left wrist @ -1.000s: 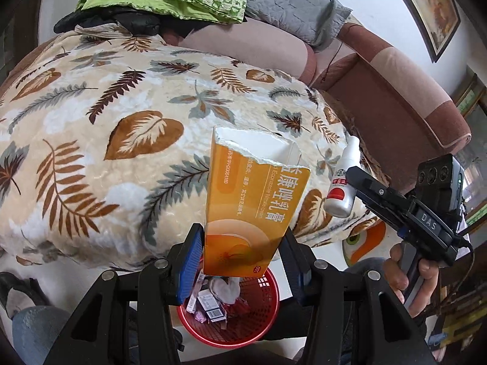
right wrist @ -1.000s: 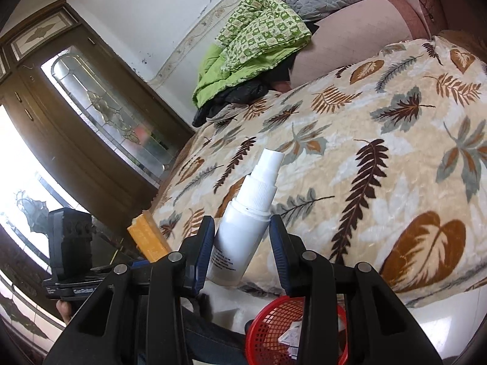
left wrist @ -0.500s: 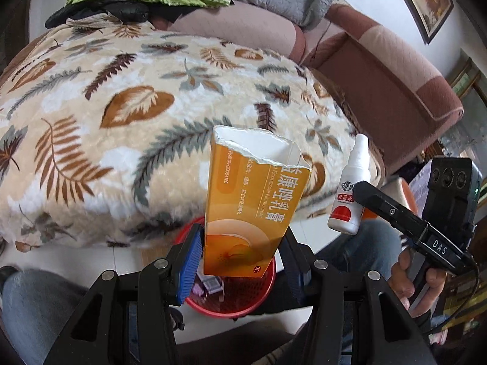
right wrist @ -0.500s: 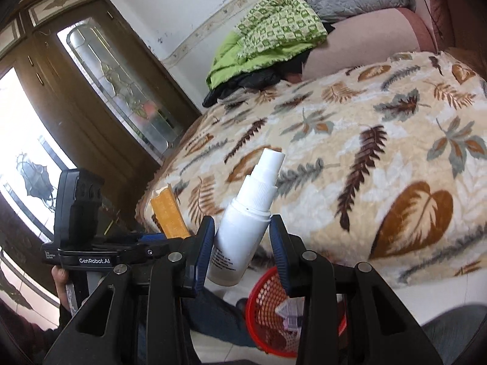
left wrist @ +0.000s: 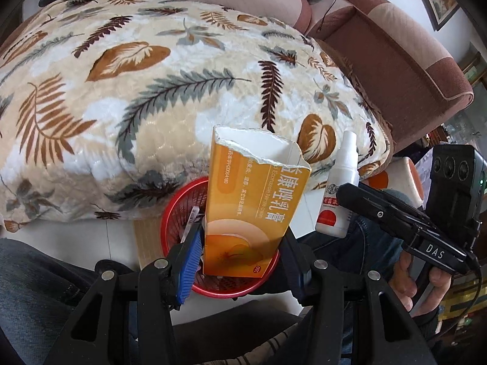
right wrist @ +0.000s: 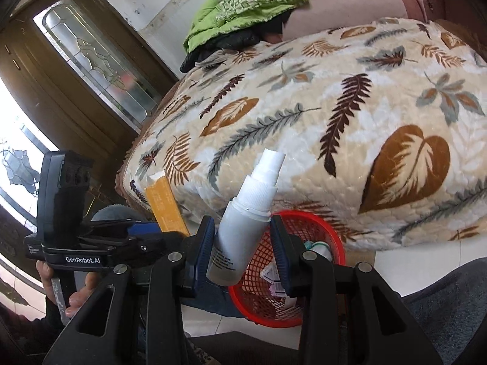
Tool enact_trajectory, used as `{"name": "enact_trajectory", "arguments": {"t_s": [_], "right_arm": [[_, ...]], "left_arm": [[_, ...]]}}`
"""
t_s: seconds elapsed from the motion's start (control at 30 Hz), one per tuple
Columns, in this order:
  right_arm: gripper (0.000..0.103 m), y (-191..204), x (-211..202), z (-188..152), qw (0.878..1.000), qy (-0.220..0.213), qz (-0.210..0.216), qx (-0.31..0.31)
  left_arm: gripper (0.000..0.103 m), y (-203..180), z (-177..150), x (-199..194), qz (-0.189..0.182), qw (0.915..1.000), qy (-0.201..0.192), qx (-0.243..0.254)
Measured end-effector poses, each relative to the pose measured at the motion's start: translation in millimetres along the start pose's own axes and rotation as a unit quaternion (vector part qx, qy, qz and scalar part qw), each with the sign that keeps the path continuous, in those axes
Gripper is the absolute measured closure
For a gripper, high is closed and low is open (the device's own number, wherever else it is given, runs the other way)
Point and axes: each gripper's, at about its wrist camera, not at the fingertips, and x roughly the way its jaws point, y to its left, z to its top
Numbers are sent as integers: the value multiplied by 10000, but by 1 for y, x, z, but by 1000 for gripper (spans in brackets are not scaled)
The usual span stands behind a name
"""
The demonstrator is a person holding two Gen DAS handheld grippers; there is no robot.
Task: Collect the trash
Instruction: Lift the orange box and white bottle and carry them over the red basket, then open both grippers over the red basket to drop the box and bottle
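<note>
Gripping a torn-open orange ointment carton (left wrist: 252, 213) between its blue pads, the left tool (left wrist: 243, 261) holds it upright directly over the red mesh waste basket (left wrist: 173, 213) on the white tiled floor (left wrist: 76, 234). Right tool (right wrist: 243, 252): clamped on a white spray bottle (right wrist: 240, 228), nozzle tilted up and right, held above the basket's left rim. Basket contents: small wrappers and paper scraps (right wrist: 274, 276). Behind: leaf-patterned blanket (left wrist: 121, 91) draped over a pink-and-brown sofa (left wrist: 395, 51); green quilt (right wrist: 243, 3) at the back. Person's denim knees (left wrist: 36, 289) flank the basket.
</note>
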Motion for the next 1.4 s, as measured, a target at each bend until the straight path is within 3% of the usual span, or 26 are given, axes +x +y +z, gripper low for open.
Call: {"name": "enact_trajectory", "arguments": {"t_s": [0.73,1.23,1.4], "right_arm": [[66,1,24,-8,9981,566,-225,-66],[66,-4,29,-10,9972,687,-297,-3],[63,-8,26,-9,9980,601,-147,132]], "left_arm": [[50,8,-11,32,87,9989,450,-33],[50,10,-13,41,98,9983,579,-9],[49,11,-13,42,128,9985,537,-17]]}}
